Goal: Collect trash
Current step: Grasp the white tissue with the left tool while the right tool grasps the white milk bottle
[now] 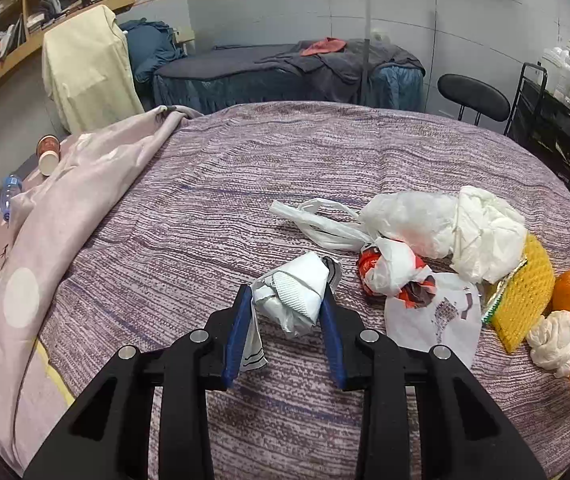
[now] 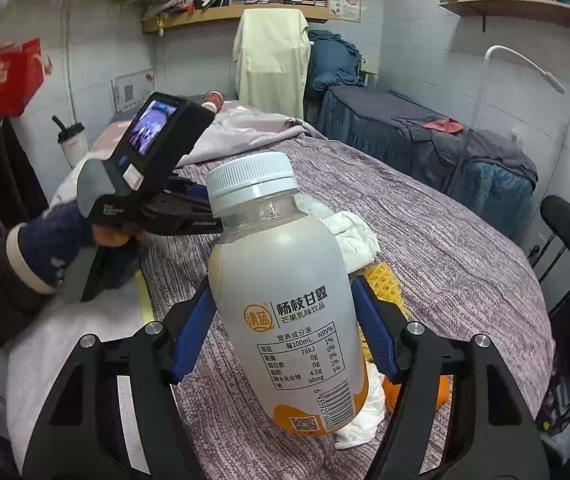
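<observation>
Blue-padded left gripper [image 1: 287,300] pinches crumpled white wrapper [image 1: 293,298] mid-bedspread [image 1: 245,184].

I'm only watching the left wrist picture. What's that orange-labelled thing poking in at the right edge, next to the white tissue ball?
Observer: It's a drink bottle with a white cap, clamped in the right tool.
Operator: And who holds the left tool that's pinching this crumpled white wrapper?
Observer: A person. All I can see is a fuzzy dark blue sleeve with a white cuff.
Operator: Is there anything on that tool I can't see from here?
Observer: Yes, a small lit screen on its back.
</observation>
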`<action>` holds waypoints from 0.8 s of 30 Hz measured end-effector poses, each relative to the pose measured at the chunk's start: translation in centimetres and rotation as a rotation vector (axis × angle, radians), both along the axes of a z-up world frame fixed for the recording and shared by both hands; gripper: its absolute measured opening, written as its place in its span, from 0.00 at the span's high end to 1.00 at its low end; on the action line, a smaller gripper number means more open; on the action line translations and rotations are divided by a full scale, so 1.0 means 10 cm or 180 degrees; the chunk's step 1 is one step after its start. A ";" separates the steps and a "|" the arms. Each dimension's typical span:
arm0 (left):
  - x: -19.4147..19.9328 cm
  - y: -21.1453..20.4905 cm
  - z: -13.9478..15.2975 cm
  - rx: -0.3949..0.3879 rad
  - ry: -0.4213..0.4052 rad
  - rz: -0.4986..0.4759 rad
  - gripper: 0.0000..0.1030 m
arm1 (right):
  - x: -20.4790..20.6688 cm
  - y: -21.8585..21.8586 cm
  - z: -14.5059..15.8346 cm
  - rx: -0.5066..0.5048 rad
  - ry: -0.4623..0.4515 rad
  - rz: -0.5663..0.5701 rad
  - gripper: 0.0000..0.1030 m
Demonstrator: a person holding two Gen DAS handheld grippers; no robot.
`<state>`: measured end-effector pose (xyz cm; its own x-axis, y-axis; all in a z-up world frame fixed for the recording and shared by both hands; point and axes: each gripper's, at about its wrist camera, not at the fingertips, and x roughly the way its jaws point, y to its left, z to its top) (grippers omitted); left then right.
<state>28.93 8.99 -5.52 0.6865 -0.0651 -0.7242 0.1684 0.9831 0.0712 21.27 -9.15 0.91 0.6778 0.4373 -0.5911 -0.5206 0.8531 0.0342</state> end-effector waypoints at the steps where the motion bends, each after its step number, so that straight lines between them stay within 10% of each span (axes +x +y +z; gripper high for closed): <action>1: -0.08 0.02 0.05 -0.0049 -0.0052 0.0028 0.68 | -0.02 -0.07 0.02 0.0114 0.0021 -0.0018 0.34; 24: -1.65 -0.74 0.56 -0.0505 -0.0651 -0.0376 0.68 | -1.04 -1.16 0.05 0.0874 0.0000 -0.0842 0.34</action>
<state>12.40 1.59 0.05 0.7983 -0.2548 -0.5457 0.2804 0.9591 -0.0375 10.89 -20.71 1.44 0.7884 0.3893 -0.4763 -0.2835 0.9171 0.2802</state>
